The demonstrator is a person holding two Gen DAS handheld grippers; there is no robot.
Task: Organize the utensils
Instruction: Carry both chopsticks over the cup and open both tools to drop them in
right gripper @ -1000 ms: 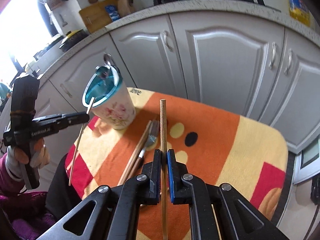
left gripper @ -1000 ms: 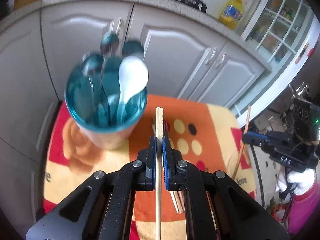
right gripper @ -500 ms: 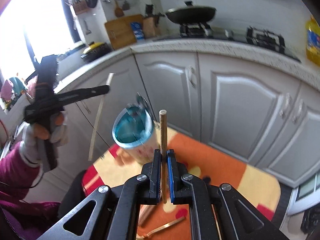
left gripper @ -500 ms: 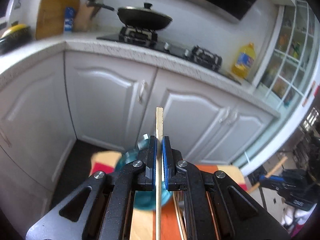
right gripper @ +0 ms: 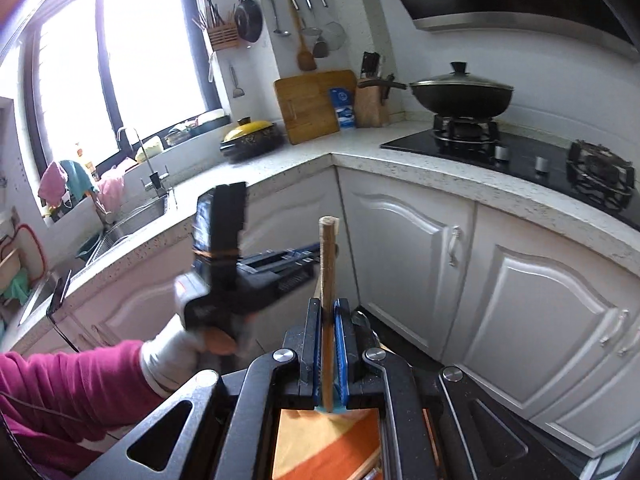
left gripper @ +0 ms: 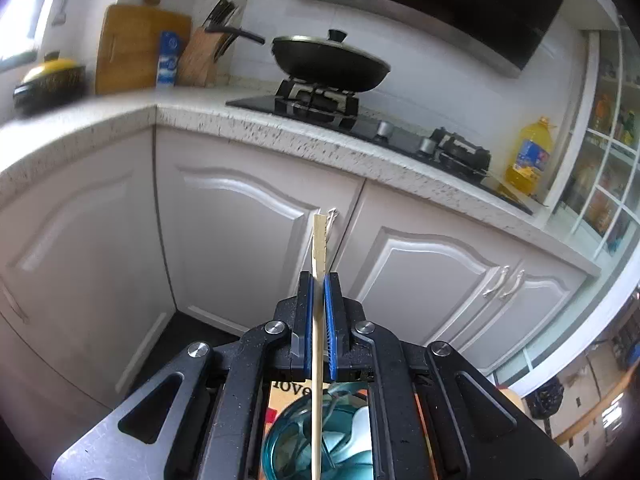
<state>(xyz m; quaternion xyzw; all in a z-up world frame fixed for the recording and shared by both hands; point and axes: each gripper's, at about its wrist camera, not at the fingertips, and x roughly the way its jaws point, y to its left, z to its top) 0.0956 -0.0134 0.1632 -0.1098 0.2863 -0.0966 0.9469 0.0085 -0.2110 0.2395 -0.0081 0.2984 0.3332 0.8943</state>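
Now mid-carry: left gripper [left gripper: 319, 280] pinching a pale chopstick [left gripper: 319, 240] upright, right gripper [right gripper: 328, 308] clamped on a darker brown chopstick [right gripper: 328, 256], both raised high above the teal-rimmed cup [left gripper: 292, 440]. Seen only low between the left gripper's arms, that cup, with spoons inside and the pale stick's lower end hanging over its mouth. Next, by judgement: lowering each stick tip-down into the cup, then easing the jaws apart. Against a second earlier: cup no longer ahead but underneath, orange cloth [right gripper: 320, 440] reduced to a sliver, stove and pan [left gripper: 330, 64] now filling both views, left gripper close beside the right one.
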